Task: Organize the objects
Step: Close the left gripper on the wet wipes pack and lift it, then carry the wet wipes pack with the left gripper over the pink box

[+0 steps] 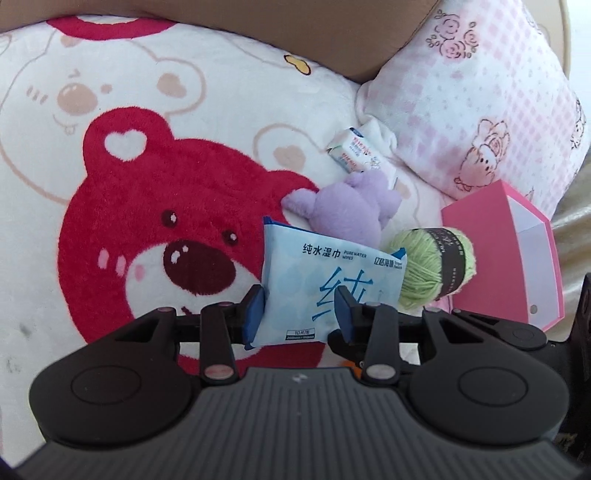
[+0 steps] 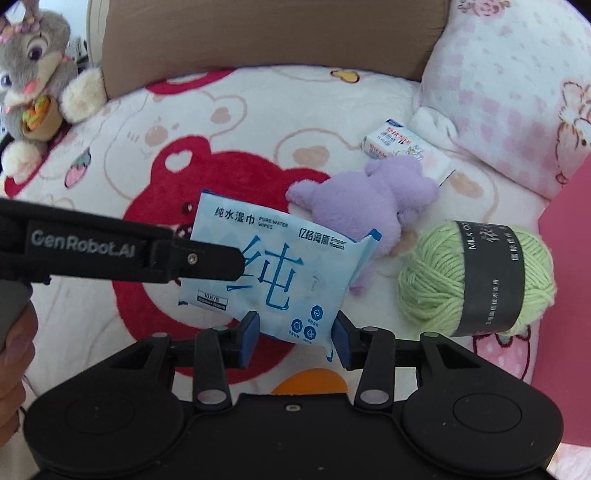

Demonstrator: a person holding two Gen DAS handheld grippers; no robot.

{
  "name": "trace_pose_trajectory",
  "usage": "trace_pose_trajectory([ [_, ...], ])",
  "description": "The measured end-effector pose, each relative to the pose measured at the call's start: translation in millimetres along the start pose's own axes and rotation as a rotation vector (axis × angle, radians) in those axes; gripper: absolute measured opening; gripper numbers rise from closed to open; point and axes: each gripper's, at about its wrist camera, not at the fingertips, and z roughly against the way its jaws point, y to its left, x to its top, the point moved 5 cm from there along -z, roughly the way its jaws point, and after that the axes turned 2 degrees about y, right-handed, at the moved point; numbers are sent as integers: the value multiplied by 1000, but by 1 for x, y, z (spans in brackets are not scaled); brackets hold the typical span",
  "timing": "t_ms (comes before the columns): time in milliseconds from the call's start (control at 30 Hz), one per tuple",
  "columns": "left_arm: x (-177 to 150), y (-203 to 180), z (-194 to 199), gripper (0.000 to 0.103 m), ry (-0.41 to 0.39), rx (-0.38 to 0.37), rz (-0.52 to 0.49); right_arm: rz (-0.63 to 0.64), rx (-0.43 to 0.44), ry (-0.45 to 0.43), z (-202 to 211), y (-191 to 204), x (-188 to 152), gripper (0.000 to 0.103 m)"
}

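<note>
A light blue pack of wet wipes [image 1: 325, 284] [image 2: 273, 273] is held up above the bear blanket. My left gripper [image 1: 301, 314] has its blue pads against the pack's near end, and its finger [image 2: 207, 258] crosses the pack's left side in the right wrist view. My right gripper [image 2: 295, 338] has its pads on either side of the pack's lower edge, touching it. Behind lie a purple plush toy [image 1: 347, 210] [image 2: 373, 195], a green yarn ball [image 1: 432, 266] [image 2: 476, 277] and a small tissue pack [image 1: 354, 151] [image 2: 399, 144].
A pink box [image 1: 506, 254], open at the right, stands beside the yarn. A pink patterned pillow [image 1: 480, 110] [image 2: 517, 92] lies at the back right. A grey rabbit plush [image 2: 33, 70] sits at the far left by the brown headboard [image 2: 277, 33].
</note>
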Motion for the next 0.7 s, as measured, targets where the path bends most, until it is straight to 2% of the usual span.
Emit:
trace_pose_trajectory([
  [400,-5,-33,49,39,48,-27,-116,-78,47,-64,70,3,2,49],
  [700,-25,-52,73,39,33,-36,-137,-11,20,-128,109,14,-8,50],
])
